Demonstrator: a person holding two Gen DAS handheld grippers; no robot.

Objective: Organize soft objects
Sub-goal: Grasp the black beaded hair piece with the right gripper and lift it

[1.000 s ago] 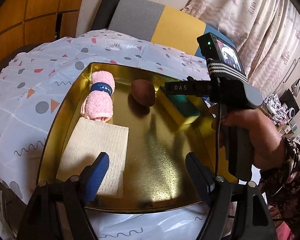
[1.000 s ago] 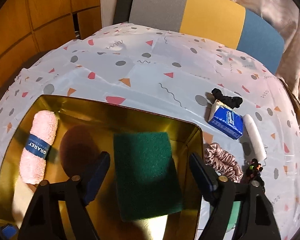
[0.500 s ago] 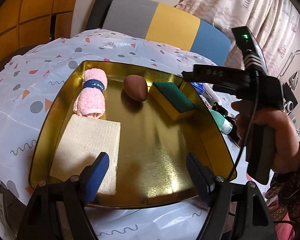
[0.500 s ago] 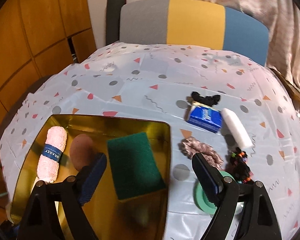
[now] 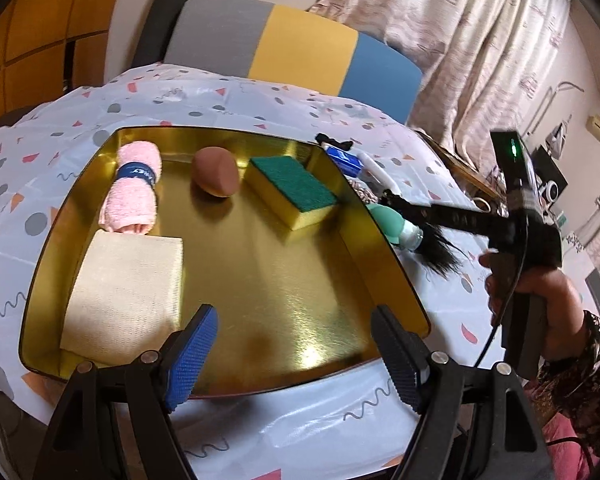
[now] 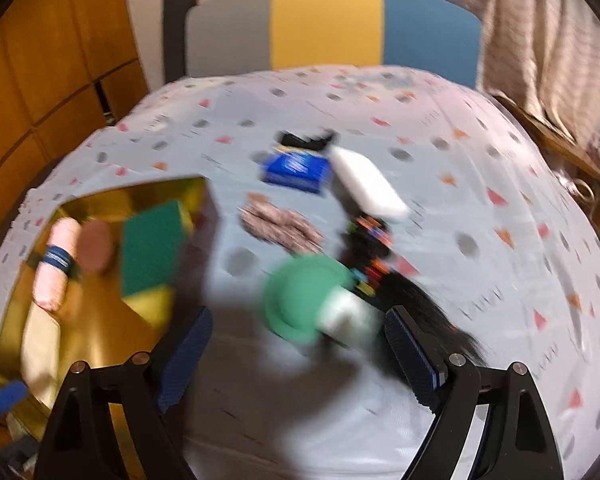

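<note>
Left gripper jaws wide apart, nothing between them, hanging over the near edge of the gold tray. Ahead of it inside the tray: folded beige cloth just ahead-left of the left finger, pink rolled towel beyond the cloth, brown egg-shaped sponge farther ahead near centre, green-topped yellow sponge ahead-right by the far right wall.

Right gripper also spread wide, empty, over the patterned tablecloth outside the tray; view is motion-blurred. Just ahead between its fingers, not touched: green round item with a white part. Black hair-like tuft just ahead of the right finger, with multicoloured beaded thing beyond it. Pinkish scrunchie farther ahead, slightly left; blue packet and white tube beyond that. Tray with its soft items sits to the left of this gripper. A hand grips the right tool's handle, seen from the left wrist.
</note>
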